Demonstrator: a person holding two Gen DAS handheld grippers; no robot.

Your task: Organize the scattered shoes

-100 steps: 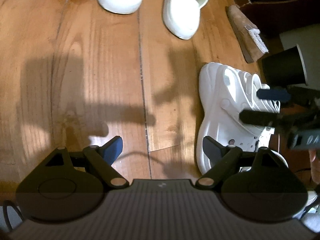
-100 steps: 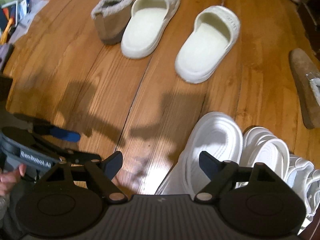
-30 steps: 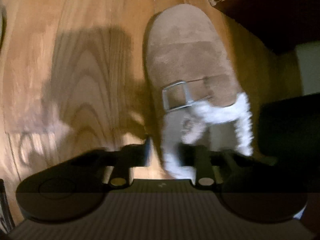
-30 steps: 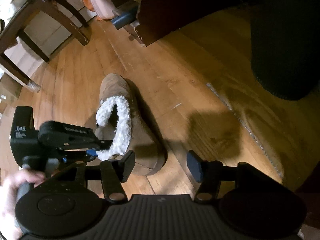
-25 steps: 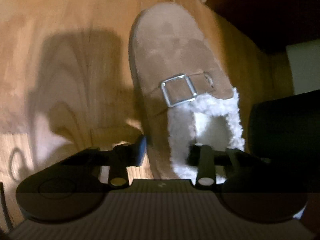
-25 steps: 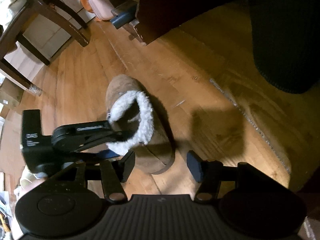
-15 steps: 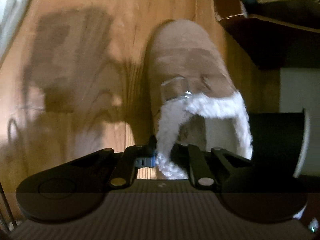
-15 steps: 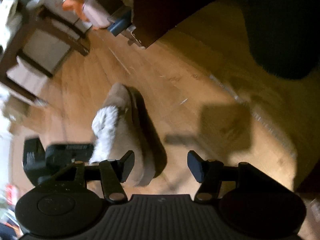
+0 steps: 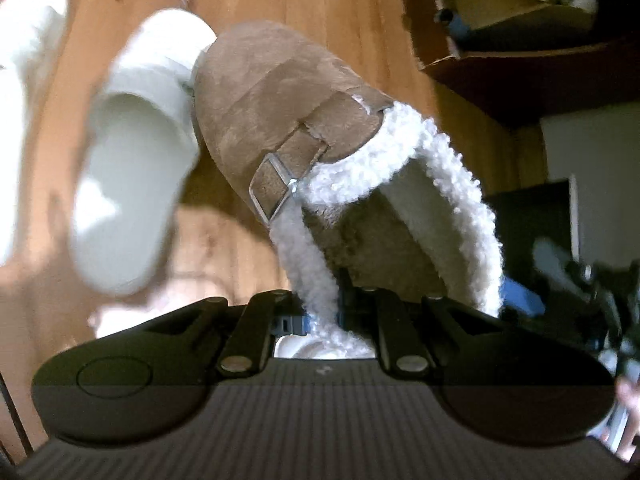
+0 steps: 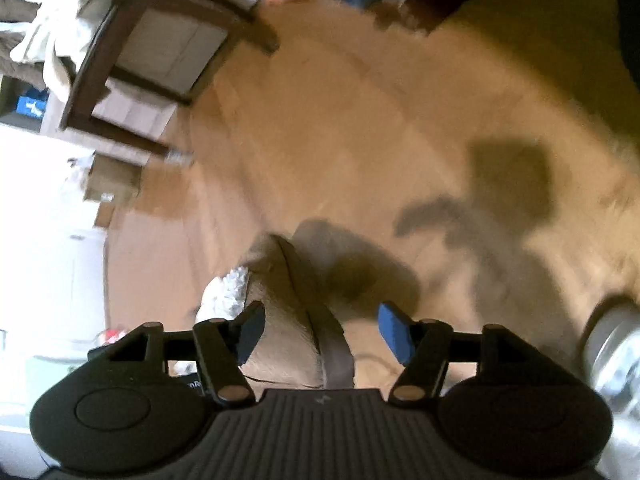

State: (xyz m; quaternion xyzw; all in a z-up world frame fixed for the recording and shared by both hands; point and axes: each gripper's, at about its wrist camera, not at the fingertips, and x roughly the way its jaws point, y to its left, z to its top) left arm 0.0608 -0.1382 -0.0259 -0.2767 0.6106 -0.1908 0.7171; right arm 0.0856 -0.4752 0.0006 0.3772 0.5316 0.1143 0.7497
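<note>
A tan suede clog [image 9: 280, 100] with a metal buckle and white fleece lining hangs tilted above the wood floor. My left gripper [image 9: 322, 312] is shut on its fleece collar at the left side of the opening. Two white slippers [image 9: 132, 160] lie on the floor beyond and left of it. In the right wrist view the same clog [image 10: 280, 344] shows sole-side between the fingers of my right gripper [image 10: 322, 330]. Those jaws are opening and the pads stand clear of it. The right gripper [image 9: 580, 280] appears blurred at the right edge of the left wrist view.
A dark wooden chair [image 10: 160, 52] with cloth draped on it stands at the far left. A cardboard box [image 9: 512, 12] sits under dark furniture at the upper right, with a black bin [image 9: 528, 232] below it. A grey cylinder [image 10: 612, 344] is at the right.
My left gripper shut on the clog's fleece collar, lifted it off the floor and carried it toward the white slippers. The right jaws widened and that view swung away from the dark furniture.
</note>
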